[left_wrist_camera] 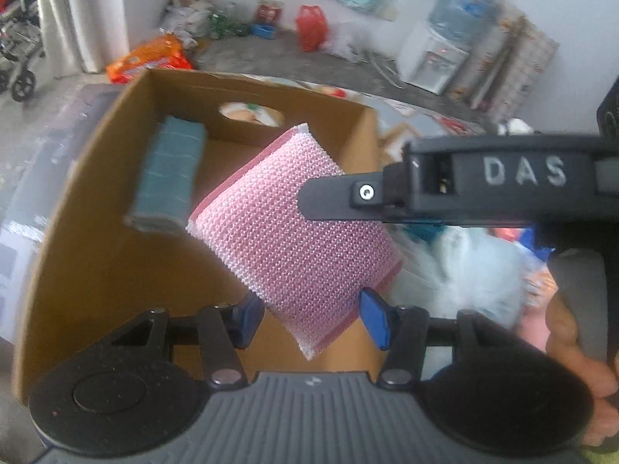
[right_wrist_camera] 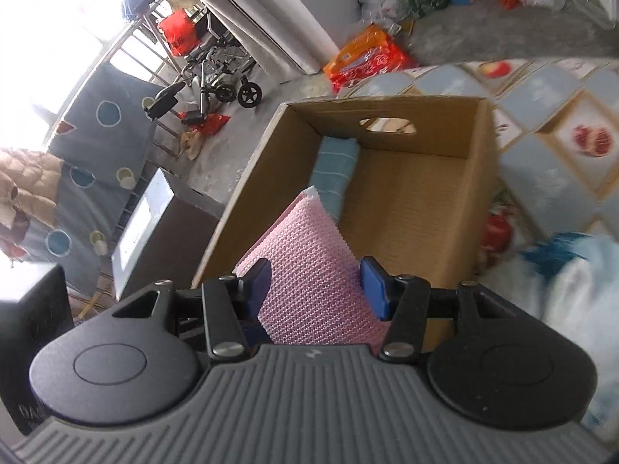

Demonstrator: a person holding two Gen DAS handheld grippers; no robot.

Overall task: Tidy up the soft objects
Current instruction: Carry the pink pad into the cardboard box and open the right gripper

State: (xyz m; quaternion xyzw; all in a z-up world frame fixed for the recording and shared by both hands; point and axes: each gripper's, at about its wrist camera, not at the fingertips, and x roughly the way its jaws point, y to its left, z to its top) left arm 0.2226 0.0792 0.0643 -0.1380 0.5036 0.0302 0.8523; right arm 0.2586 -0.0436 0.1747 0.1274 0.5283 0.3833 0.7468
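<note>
A pink mesh sponge hangs over an open cardboard box. My right gripper is shut on it; the sponge fills the gap between its blue pads. In the left wrist view the right gripper's black finger comes in from the right and lies on the sponge's top corner. My left gripper sits at the sponge's lower corner with its blue pads on either side, jaws apart. A teal folded cloth lies inside the box at its far left; it also shows in the right wrist view.
The box stands on a tablecloth with fruit pictures. A white and blue fluffy thing lies right of the box. An orange package, a red bag and a water dispenser are on the floor beyond.
</note>
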